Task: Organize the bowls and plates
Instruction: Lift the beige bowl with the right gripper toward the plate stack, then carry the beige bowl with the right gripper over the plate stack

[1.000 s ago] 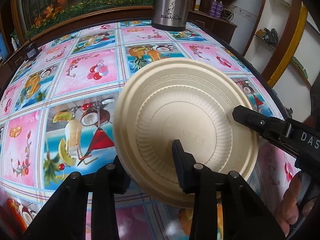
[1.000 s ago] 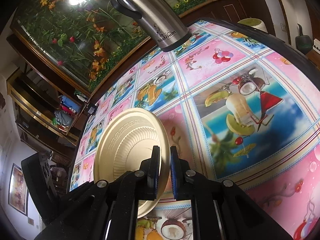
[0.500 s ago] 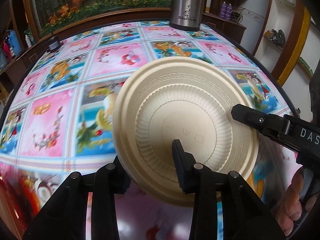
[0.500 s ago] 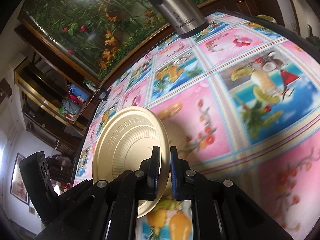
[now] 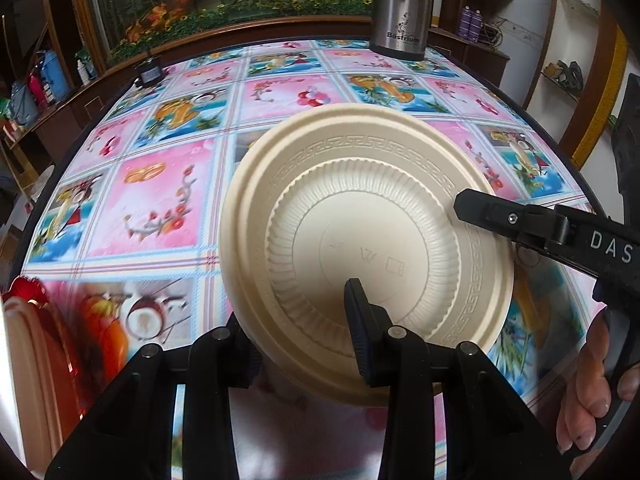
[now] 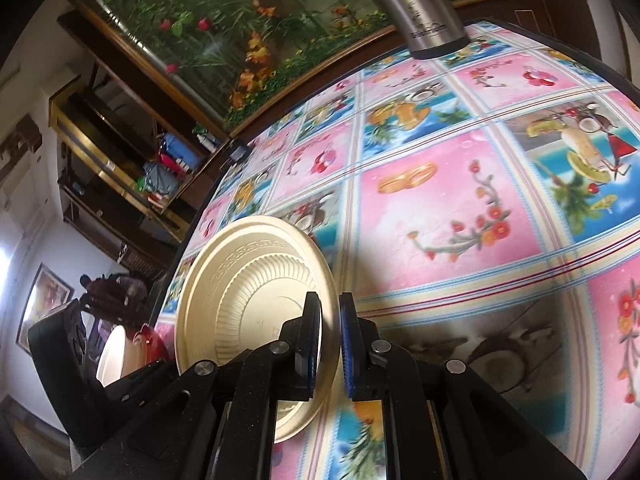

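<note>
A cream plastic plate [image 5: 360, 208] with a key-pattern rim hangs tilted above the table, its underside towards the left wrist camera. My left gripper [image 5: 300, 328] is shut on its near edge, one finger [image 5: 360, 320] on the underside and the other hidden behind the plate. My right gripper [image 6: 330, 320] is shut on the plate's [image 6: 248, 288] rim from the right. In the left wrist view the right gripper's finger [image 5: 480, 210] reaches in from the right onto the rim.
A red dish [image 5: 28, 300] and a cream one [image 5: 36, 380] sit at the table's near left; they show as red dish [image 6: 150, 344] and cream dish [image 6: 112, 356] in the right wrist view. A steel flask [image 5: 400, 8] stands at the far edge. A hand [image 5: 588, 392] grips the right gripper's handle.
Both grippers have carried the plate leftward across the patterned tablecloth. The red and cream dishes have come into view at the near left. Neither grip has changed.
</note>
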